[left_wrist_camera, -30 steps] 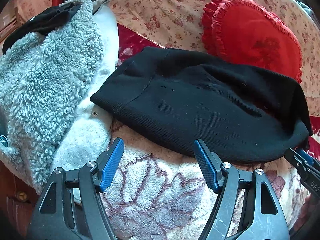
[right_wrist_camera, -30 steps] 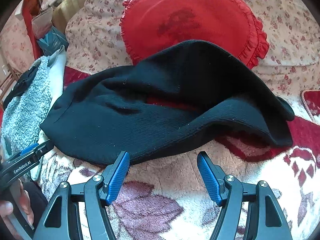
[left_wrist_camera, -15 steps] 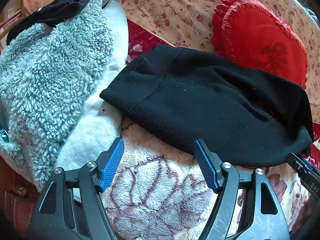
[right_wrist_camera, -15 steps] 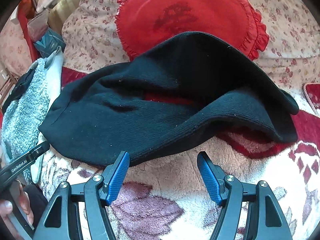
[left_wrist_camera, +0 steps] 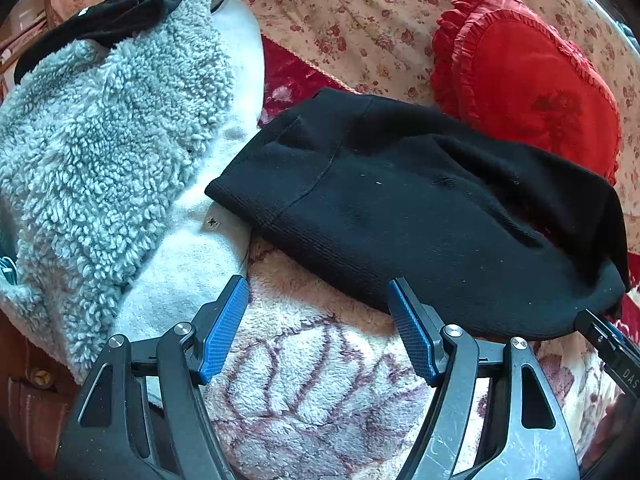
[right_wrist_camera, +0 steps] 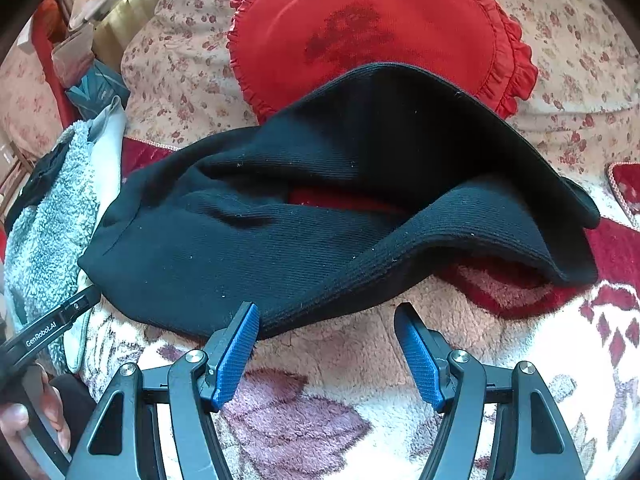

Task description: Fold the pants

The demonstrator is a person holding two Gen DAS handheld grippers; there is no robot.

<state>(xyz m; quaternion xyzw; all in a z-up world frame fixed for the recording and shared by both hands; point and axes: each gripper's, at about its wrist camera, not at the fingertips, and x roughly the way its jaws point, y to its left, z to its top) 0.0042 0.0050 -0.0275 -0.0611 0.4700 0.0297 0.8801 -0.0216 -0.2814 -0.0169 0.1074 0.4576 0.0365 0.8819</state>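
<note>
Since a second ago the left view has shifted rightward slightly; nothing else has moved. Black pants [left_wrist_camera: 400, 208] lie bunched on the fleece blanket [left_wrist_camera: 320, 380], against the red heart cushion [right_wrist_camera: 380, 28]. Left hand-held gripper [left_wrist_camera: 318, 330] and right hand-held gripper [right_wrist_camera: 326, 354] gape empty at the pants' near edge.

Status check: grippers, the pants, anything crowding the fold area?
Left gripper open, empty; right gripper open, empty. Black pants bunched on the blanket, far edge against the red heart pillow. Fleece garment lies alongside on the left.
</note>
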